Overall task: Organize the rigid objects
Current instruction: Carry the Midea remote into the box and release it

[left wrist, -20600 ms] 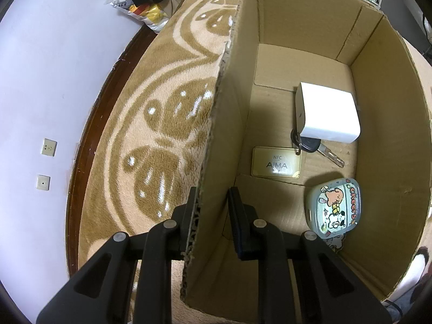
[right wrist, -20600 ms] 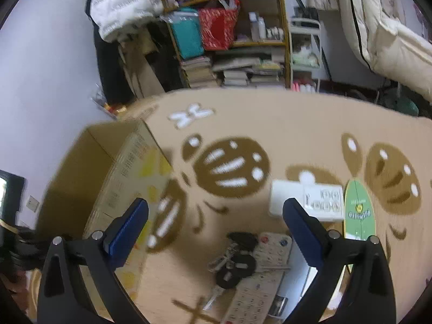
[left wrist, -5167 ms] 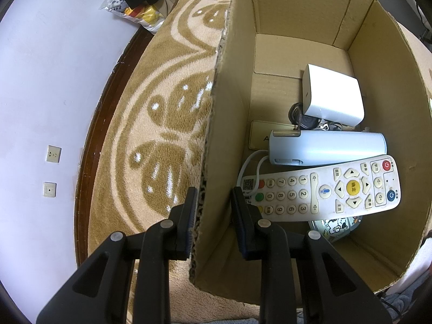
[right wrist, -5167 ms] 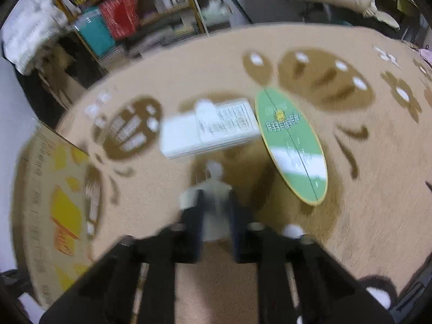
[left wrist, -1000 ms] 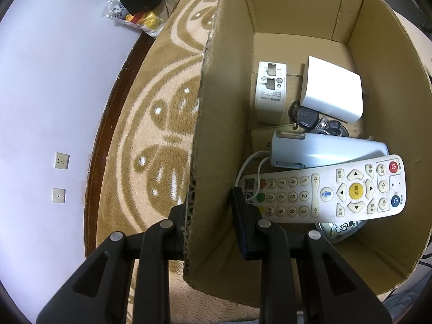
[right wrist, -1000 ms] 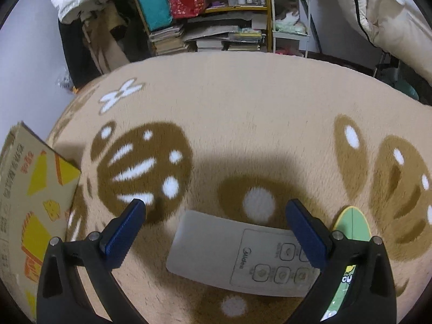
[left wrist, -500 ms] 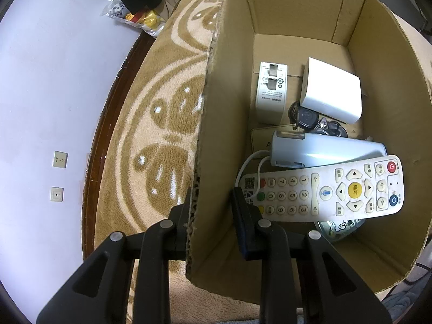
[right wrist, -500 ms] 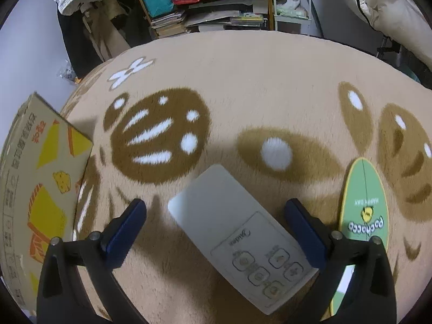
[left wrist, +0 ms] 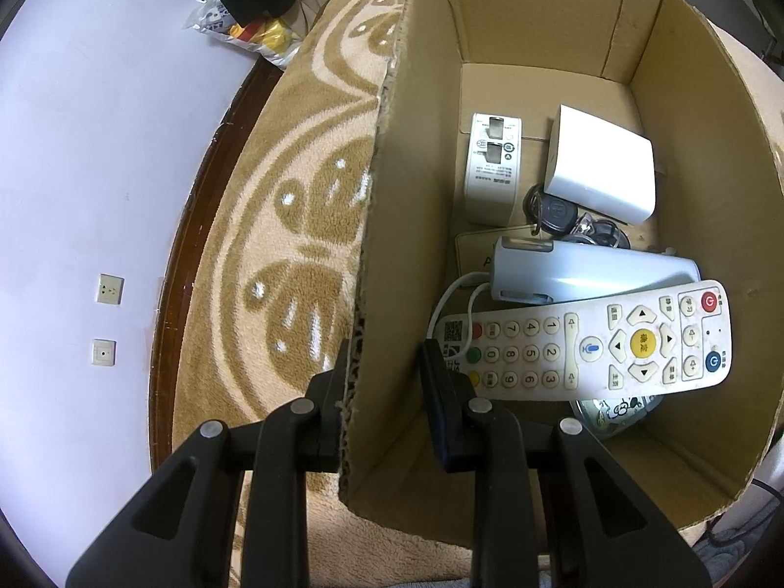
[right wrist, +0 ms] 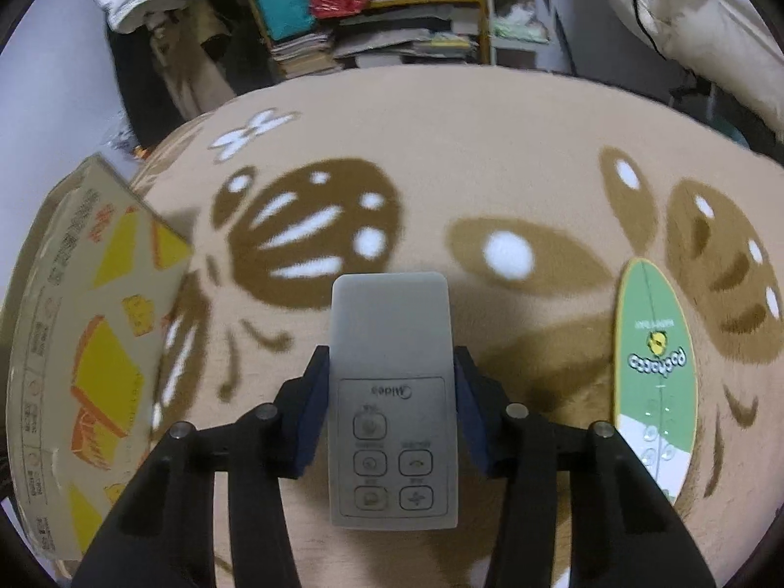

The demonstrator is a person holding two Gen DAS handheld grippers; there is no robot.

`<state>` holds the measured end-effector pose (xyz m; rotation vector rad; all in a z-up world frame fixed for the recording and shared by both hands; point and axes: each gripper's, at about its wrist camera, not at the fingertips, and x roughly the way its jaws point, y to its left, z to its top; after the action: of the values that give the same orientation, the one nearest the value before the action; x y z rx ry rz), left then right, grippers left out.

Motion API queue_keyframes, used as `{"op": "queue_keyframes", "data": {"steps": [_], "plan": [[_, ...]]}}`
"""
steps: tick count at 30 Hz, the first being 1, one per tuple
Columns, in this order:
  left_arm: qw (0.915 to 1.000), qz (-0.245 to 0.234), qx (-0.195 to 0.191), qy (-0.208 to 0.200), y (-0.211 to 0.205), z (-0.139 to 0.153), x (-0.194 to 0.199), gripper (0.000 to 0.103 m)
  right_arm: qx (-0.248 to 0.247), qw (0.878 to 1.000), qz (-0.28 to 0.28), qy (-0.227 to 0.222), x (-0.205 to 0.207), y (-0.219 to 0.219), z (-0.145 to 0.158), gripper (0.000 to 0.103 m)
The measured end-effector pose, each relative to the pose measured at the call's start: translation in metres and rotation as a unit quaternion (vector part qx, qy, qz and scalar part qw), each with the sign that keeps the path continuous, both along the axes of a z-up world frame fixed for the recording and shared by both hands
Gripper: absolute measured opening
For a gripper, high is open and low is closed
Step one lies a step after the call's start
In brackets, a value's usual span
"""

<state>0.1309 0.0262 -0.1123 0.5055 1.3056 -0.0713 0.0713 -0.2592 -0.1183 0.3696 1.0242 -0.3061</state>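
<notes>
My left gripper [left wrist: 387, 372] is shut on the near wall of the cardboard box [left wrist: 387, 196], one finger inside, one outside. In the box lie a white TV remote [left wrist: 583, 348], a pale blue device [left wrist: 588, 274], a white cube [left wrist: 602, 171], a white plug adapter [left wrist: 490, 171], keys [left wrist: 558, 210] and a cartoon tin [left wrist: 612, 409]. My right gripper [right wrist: 389, 387] is shut on a grey Midea remote [right wrist: 392, 392], its jaws pressing both long sides. The box also shows at the left of the right wrist view [right wrist: 88, 343].
A green oval board [right wrist: 656, 367] lies on the tan patterned rug [right wrist: 490, 147] to the right of the remote. Cluttered shelves [right wrist: 367, 10] and bedding [right wrist: 696, 14] stand at the back. A white wall with sockets [left wrist: 110, 289] runs left of the box.
My right gripper went from wide open above the grey remote to shut on its sides, with the remote now lined up between the fingers. The left gripper and box barely moved.
</notes>
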Motion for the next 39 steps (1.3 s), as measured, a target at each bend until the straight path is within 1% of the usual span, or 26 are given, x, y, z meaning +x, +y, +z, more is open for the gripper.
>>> {"op": "queue_keyframes", "data": {"steps": [4,9,15,18,20,23,29,33,39], "plan": [[1.0,0.002,-0.003,0.001,0.001,0.0,0.0,0.025,-0.005,0.999,0.027,-0.019,0.005,0.022,0.01,0.051],[1.0,0.001,-0.002,0.001,0.002,0.001,0.0,0.025,-0.011,0.998,0.046,-0.041,0.011,0.041,0.026,0.051],[1.0,0.001,-0.002,0.001,0.002,0.001,0.0,0.025,-0.012,0.994,0.062,-0.089,0.01,0.061,0.059,0.051],[1.0,0.001,-0.001,0.0,0.002,0.001,0.0,0.025,0.0,0.993,0.058,-0.103,0.01,0.064,0.071,0.051],[1.0,0.001,0.0,0.0,0.002,0.001,0.001,0.025,0.01,0.991,0.06,-0.117,0.009,0.068,0.082,0.051],[1.0,0.0,0.0,0.0,0.002,0.001,0.0,0.025,0.01,0.987,0.076,-0.141,0.007,0.08,0.1,0.051],[1.0,0.0,0.0,-0.001,0.002,0.002,-0.001,0.025,0.023,0.979,0.107,-0.174,0.006,0.106,0.123,0.051],[1.0,0.0,0.0,-0.001,0.002,0.003,-0.002,0.025,0.028,0.975,0.127,-0.18,0.007,0.124,0.128,0.051],[1.0,0.001,0.0,0.0,0.003,0.004,-0.001,0.025,0.051,0.973,0.144,-0.174,0.01,0.136,0.121,0.051]]}}
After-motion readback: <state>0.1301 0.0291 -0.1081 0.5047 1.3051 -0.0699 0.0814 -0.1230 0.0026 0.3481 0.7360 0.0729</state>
